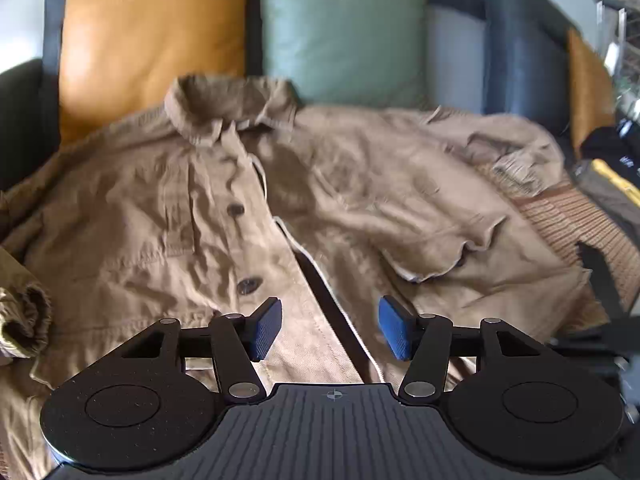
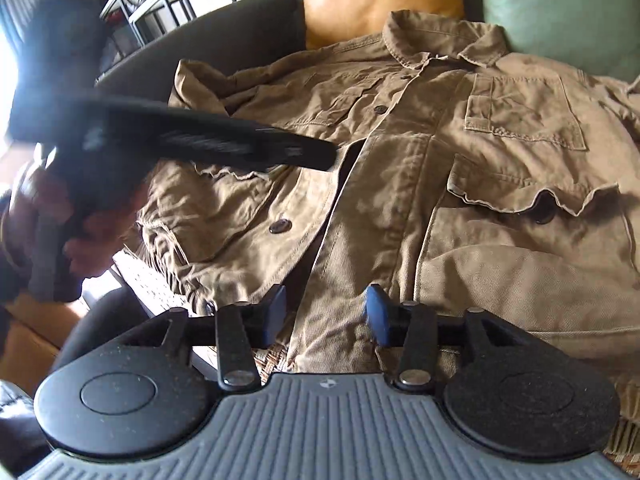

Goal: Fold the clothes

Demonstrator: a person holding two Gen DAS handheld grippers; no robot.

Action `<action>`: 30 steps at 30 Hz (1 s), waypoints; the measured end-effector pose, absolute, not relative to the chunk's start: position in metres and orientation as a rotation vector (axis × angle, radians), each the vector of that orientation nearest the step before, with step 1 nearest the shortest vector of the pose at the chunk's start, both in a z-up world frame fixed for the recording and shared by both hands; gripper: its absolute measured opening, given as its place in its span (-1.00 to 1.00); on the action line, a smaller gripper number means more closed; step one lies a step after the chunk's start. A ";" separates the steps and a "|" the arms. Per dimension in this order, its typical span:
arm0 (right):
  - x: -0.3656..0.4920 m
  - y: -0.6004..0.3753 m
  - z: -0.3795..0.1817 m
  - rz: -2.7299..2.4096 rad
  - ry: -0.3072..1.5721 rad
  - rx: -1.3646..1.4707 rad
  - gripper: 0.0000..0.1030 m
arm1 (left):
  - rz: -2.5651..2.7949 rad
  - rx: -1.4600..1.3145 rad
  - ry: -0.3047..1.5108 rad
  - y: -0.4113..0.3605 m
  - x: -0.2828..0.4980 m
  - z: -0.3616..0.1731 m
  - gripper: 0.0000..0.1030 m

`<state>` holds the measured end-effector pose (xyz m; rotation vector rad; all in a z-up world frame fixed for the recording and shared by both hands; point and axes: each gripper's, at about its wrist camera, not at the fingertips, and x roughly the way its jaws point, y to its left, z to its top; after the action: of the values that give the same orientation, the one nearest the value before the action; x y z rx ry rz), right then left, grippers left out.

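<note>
The tan jacket [image 1: 304, 200] lies spread, front up, mid-frame. Both my left gripper [image 1: 330, 330] and right gripper [image 2: 326, 312] gape empty; I should pinch its hem squarely.

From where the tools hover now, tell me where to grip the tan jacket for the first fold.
Probably take the tan jacket by its bottom hem, coming in low from the near side. It lies spread front-up, collar farthest away, and both open tools already face that near hem.

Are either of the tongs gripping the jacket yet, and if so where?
No. Left tongs and right tongs both stand open above the jacket near its front opening, with nothing between the blue pads.
</note>
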<state>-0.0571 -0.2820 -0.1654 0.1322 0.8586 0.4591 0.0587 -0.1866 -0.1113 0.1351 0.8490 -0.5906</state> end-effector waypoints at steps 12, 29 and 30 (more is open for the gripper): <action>-0.061 -0.256 -0.176 0.426 0.833 -0.047 0.16 | -0.609 0.032 0.930 -0.222 0.100 -0.123 0.36; -0.051 -0.267 -0.179 0.367 0.835 0.090 0.16 | -0.612 -0.069 0.946 -0.216 0.145 -0.126 -0.10; -0.050 -0.266 -0.179 0.364 0.833 0.089 0.17 | -0.623 -0.061 0.939 -0.218 0.145 -0.125 -0.16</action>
<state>-0.0502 -0.2657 -0.1790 0.0893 0.8328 0.3638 0.1446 -0.2181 -0.1247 -0.0610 0.9395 -0.6227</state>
